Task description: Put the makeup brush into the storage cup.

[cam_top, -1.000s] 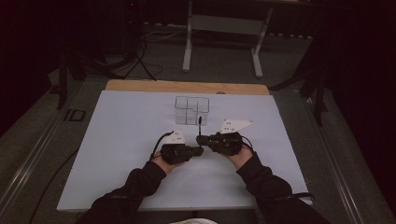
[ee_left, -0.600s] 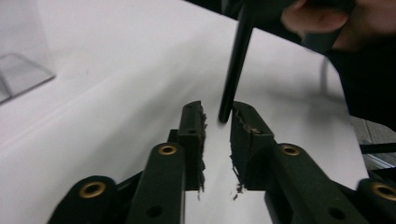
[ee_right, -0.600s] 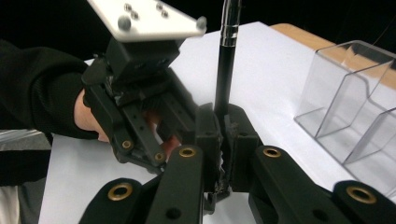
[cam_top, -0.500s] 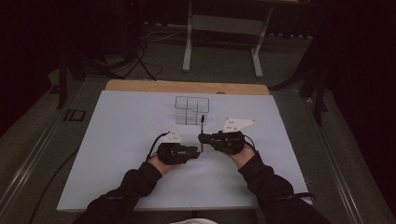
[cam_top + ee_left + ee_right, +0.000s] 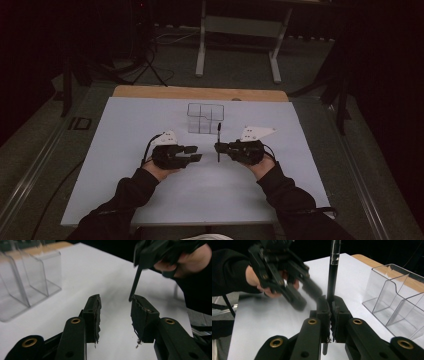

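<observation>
A clear divided organizer (image 5: 205,118) stands on the white table (image 5: 125,130), at 11 o'clock from the pen (image 5: 218,142), apart from it. The slim black pen, with a silver band, stands upright, pinched in the right gripper (image 5: 218,147). The left gripper (image 5: 196,153) sits at its 9 o'clock, jaws wide, holding nothing. No writing is readable.

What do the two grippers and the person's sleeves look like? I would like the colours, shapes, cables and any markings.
Both the left gripper and the right gripper are black, each with a pale grey three-cornered plate on top and a thin black cable trailing from it. Each jaw arm carries brass-coloured rivets, and the black pads look worn and frayed at the edges. The person wears dark long sleeves.
</observation>
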`<action>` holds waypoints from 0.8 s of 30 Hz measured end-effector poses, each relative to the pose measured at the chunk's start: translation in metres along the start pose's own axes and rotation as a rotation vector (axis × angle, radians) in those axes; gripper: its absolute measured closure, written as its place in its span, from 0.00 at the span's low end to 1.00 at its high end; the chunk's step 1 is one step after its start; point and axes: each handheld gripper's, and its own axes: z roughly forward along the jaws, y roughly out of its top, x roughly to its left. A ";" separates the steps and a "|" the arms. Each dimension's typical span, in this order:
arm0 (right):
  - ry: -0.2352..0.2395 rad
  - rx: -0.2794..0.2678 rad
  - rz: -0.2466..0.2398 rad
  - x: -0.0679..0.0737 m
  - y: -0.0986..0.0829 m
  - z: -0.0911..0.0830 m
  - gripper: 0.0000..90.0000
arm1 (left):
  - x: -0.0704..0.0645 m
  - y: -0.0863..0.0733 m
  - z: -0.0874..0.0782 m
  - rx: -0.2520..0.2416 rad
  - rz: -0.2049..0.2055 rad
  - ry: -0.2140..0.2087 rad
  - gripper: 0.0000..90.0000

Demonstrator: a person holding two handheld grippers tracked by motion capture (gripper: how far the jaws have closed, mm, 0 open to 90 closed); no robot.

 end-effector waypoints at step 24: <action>0.016 0.006 -0.011 0.003 -0.003 0.007 0.95 | -0.015 0.054 0.004 -0.142 0.022 -0.073 0.62</action>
